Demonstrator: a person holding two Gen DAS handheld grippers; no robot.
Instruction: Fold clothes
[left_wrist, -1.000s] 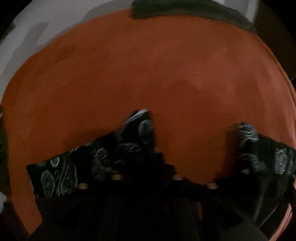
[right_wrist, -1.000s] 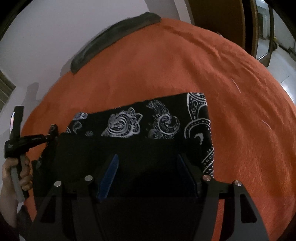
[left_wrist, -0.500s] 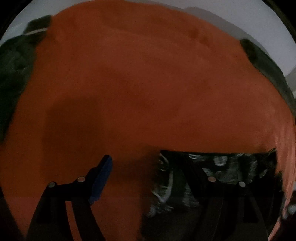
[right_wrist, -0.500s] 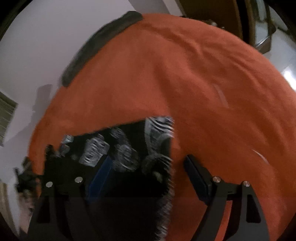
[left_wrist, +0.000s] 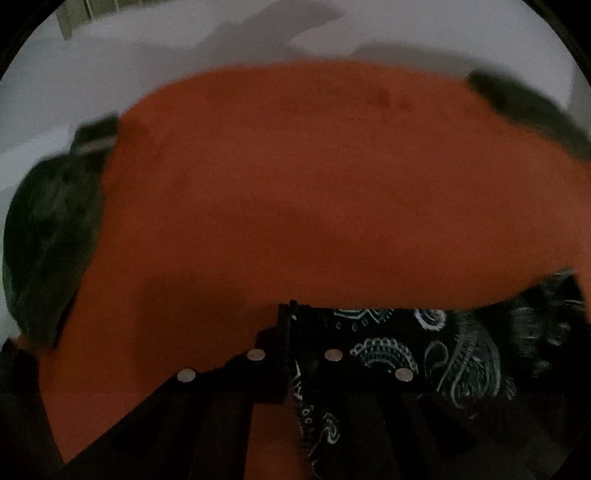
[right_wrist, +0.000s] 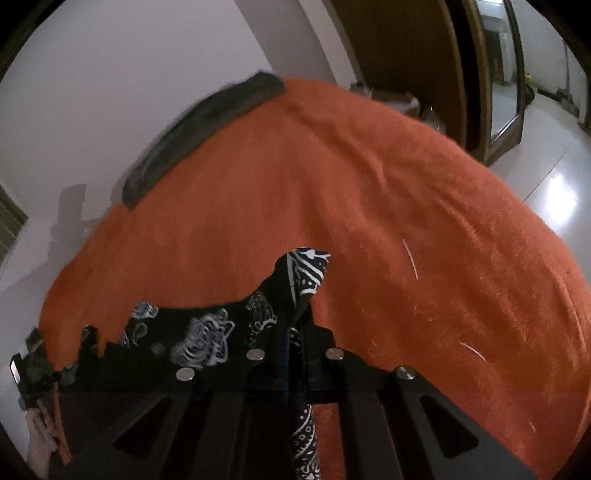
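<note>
The black cotton cloth with white paisley print (left_wrist: 424, 350) lies at the near edge of the orange fuzzy bed cover (left_wrist: 295, 184), and both grippers have it by one end each. The left gripper (left_wrist: 291, 332) is pressed together on the left edge of the cloth; a strip of fabric hangs down between its fingers, so the pinch is on the hem, not on the bed cover. The right gripper (right_wrist: 295, 325) is also pressed together, pinching the right corner, which stands up in a small peak above the fingers. In my judgement the two ends are held like this so the cloth can be lifted and laid over itself w/o losing its straight edge, i.e. one more fold is being prepared. The long axis of the cloth runs left to right, approx. parallel to the near side of the bed, from one gripper to the other; between them it sags a little and lies partly on the cover. Far on the bed, a dark grey folded textile (right_wrist: 207, 125) rests along the wall side, and a dark green garment pile (left_wrist: 51, 236) sits at the left, both well apart from the cloth.
</note>
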